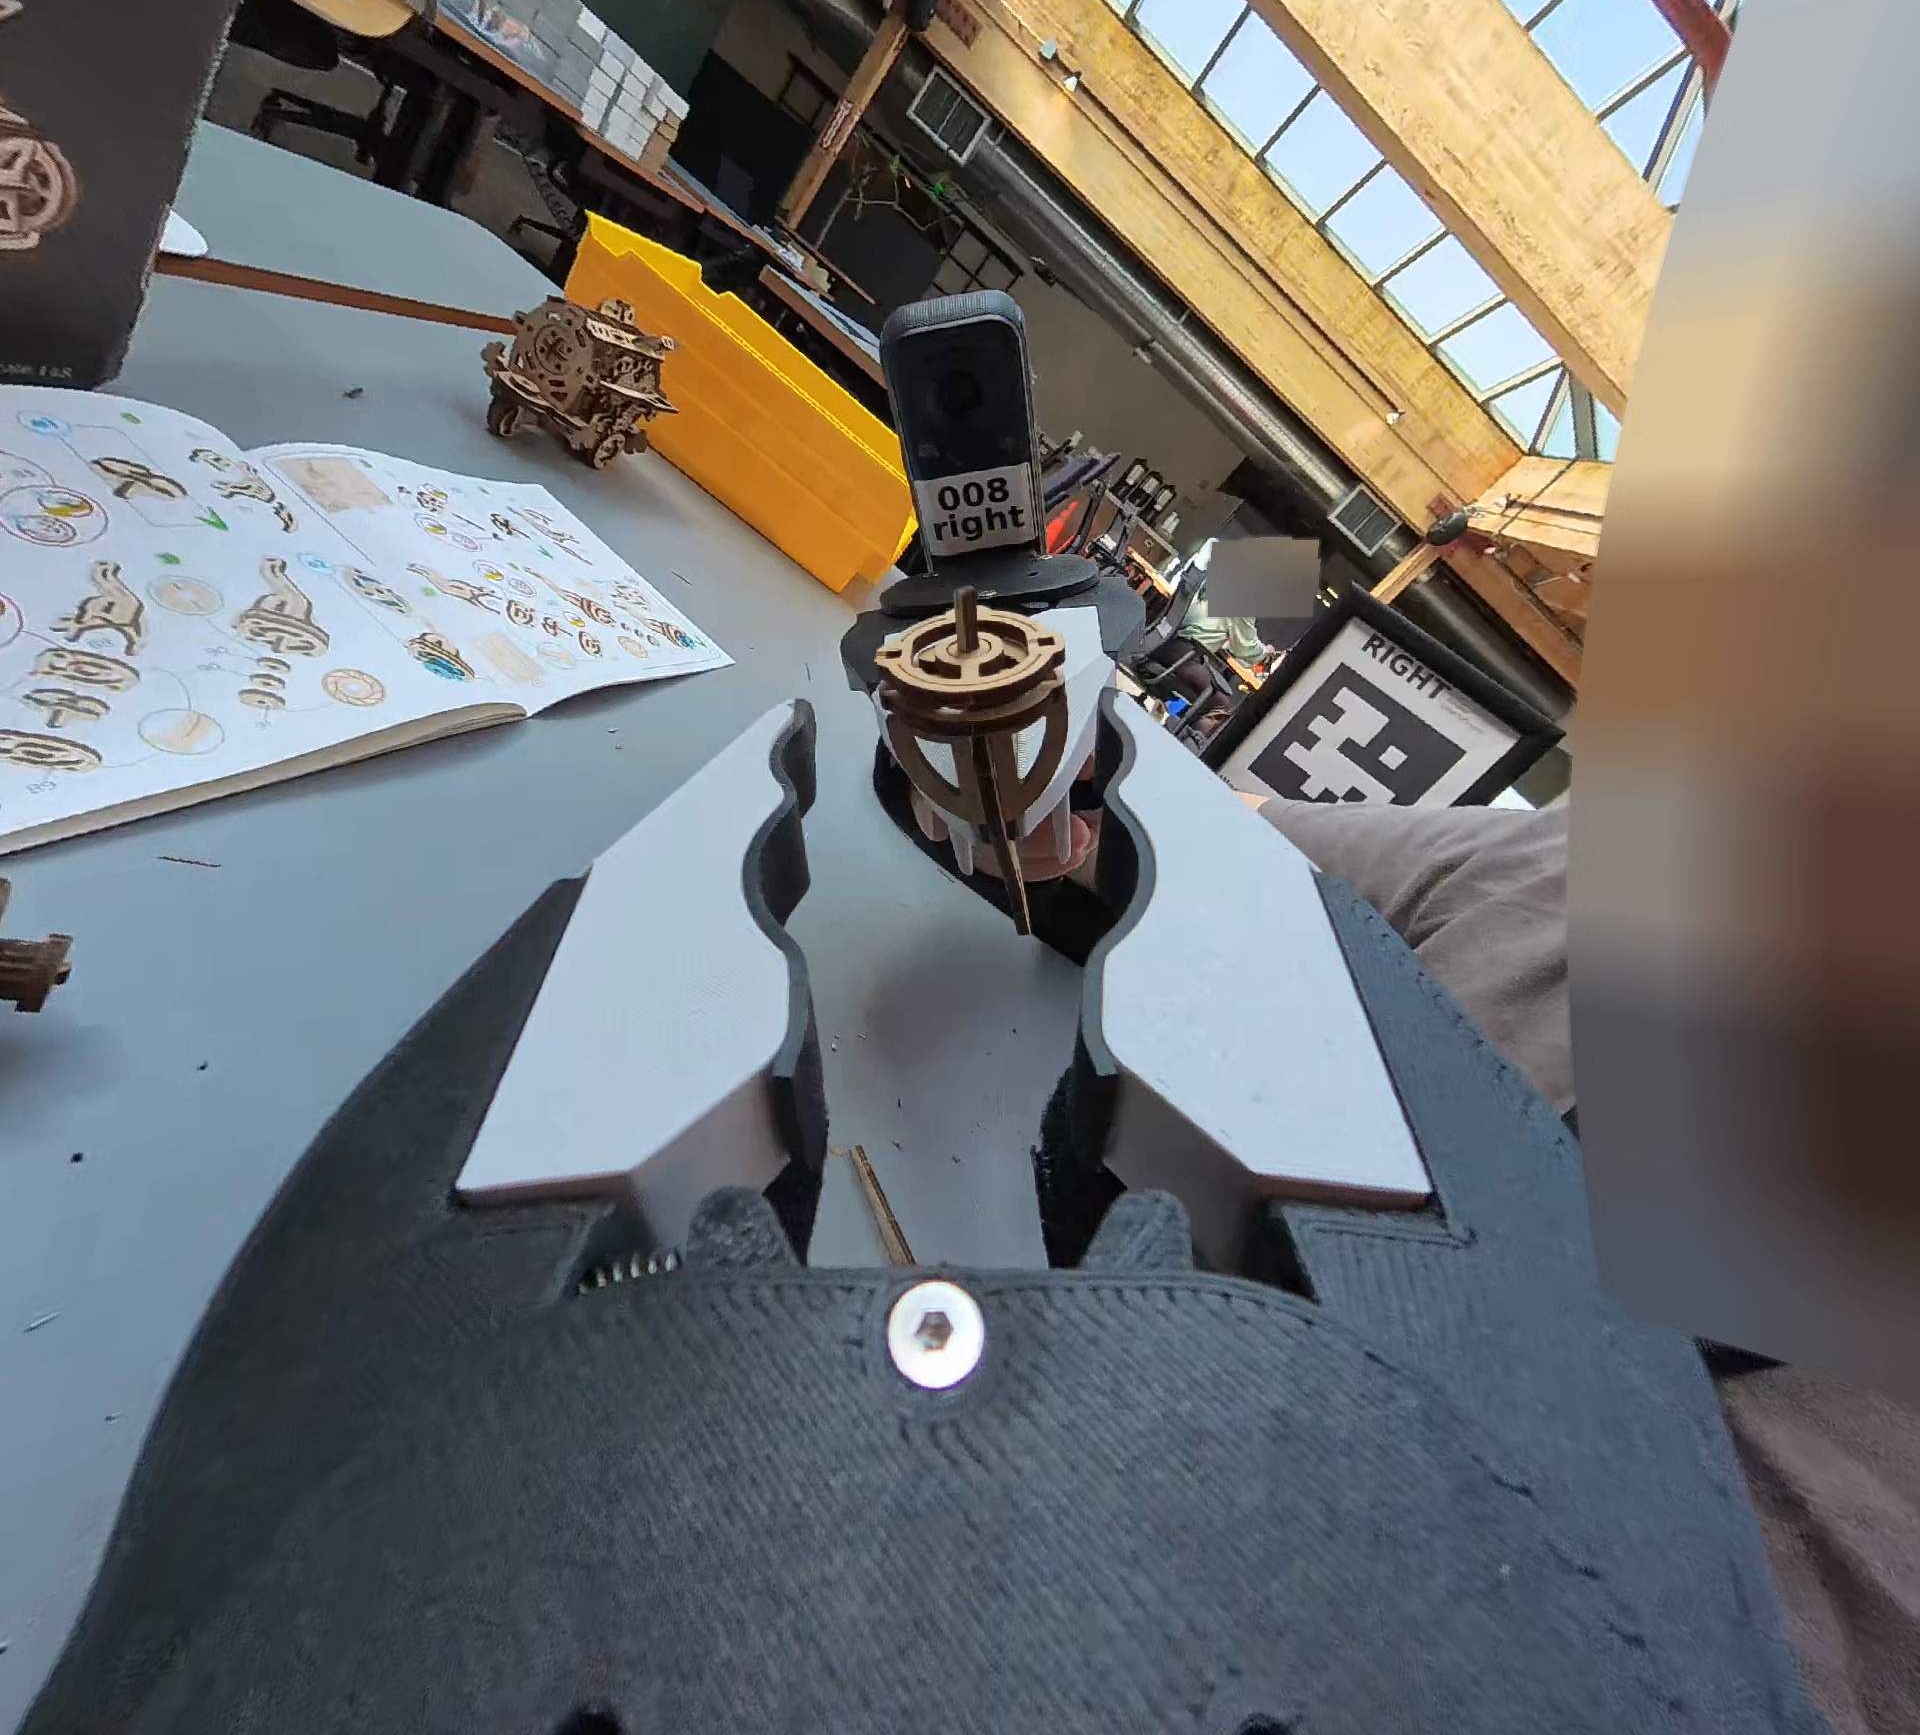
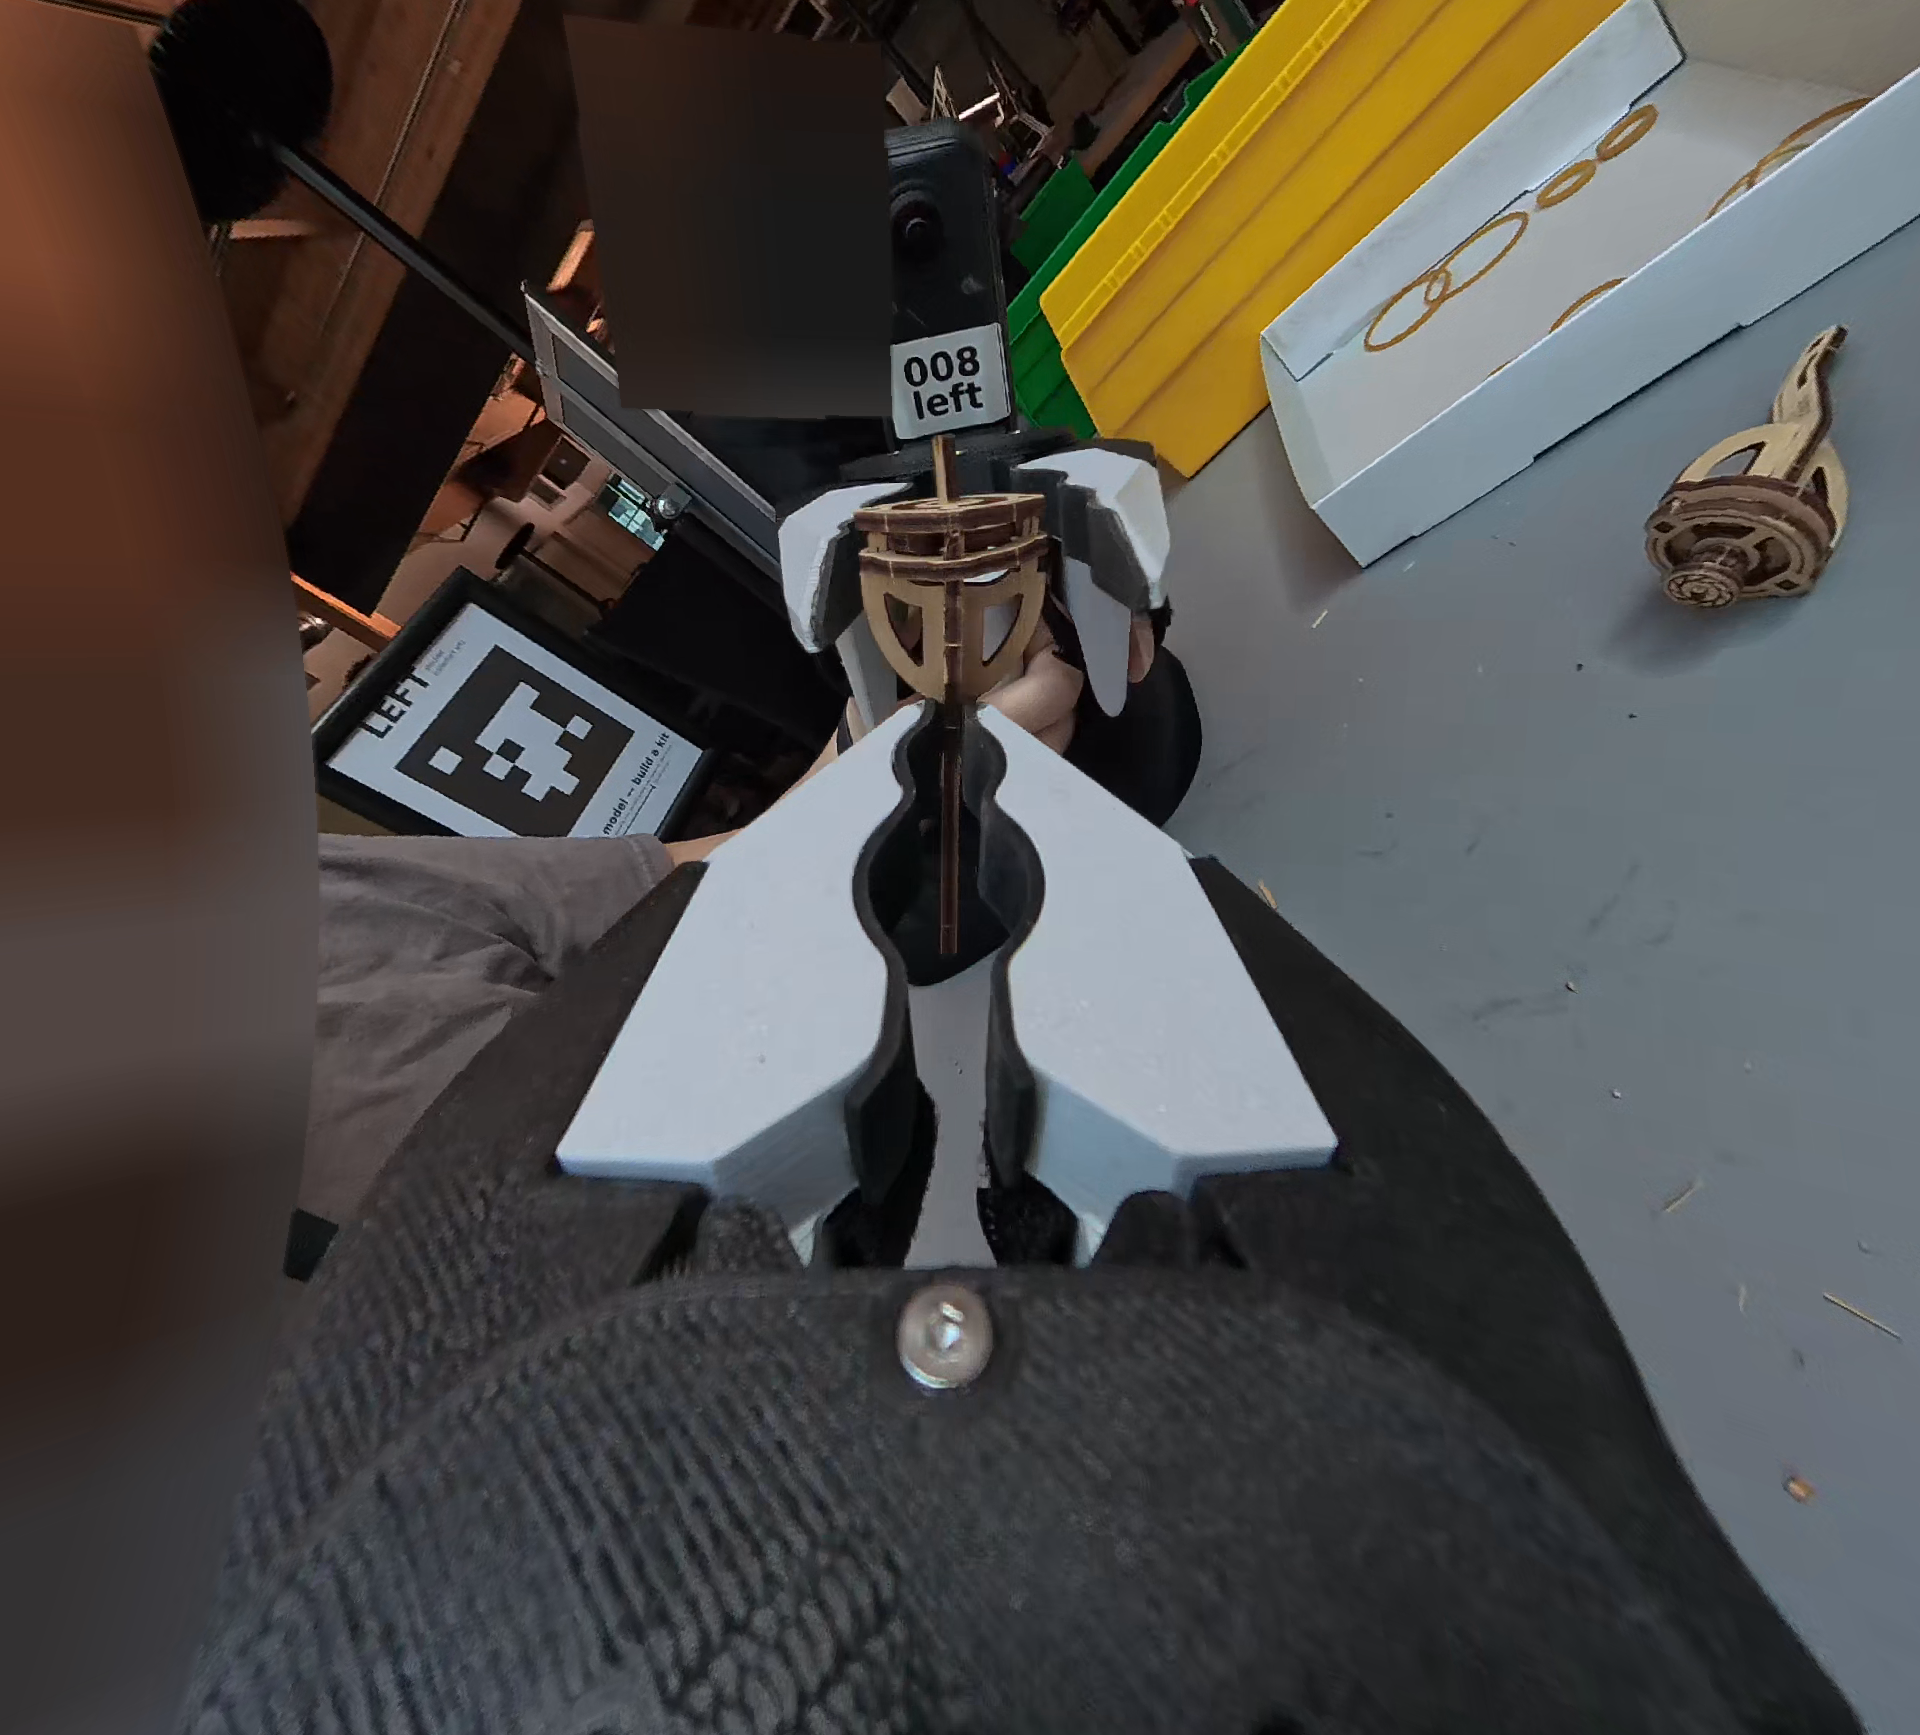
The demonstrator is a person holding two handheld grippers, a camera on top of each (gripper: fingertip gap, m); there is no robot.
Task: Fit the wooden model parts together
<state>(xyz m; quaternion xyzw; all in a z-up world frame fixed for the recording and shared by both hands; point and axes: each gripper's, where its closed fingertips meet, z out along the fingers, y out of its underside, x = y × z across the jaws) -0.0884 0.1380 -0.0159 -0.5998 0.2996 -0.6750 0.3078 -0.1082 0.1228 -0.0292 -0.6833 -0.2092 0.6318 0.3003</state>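
Above a grey table (image 2: pixel 1558 958), the right gripper (image 2: pixel 948 729) pinches the thin stick of a small wooden model (image 2: pixel 948 594), while the left gripper (image 1: pixel 956 750) faces it, fingers spread and empty.

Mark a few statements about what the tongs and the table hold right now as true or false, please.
1. The right tongs are shut on the stick of the wooden cage part. True.
2. The left tongs clamp a wooden piece. False: they stand open with nothing clamped.
3. An instruction booklet lies open on the table. True.
4. The white tray is empty. False: thin wooden rings lie in it.
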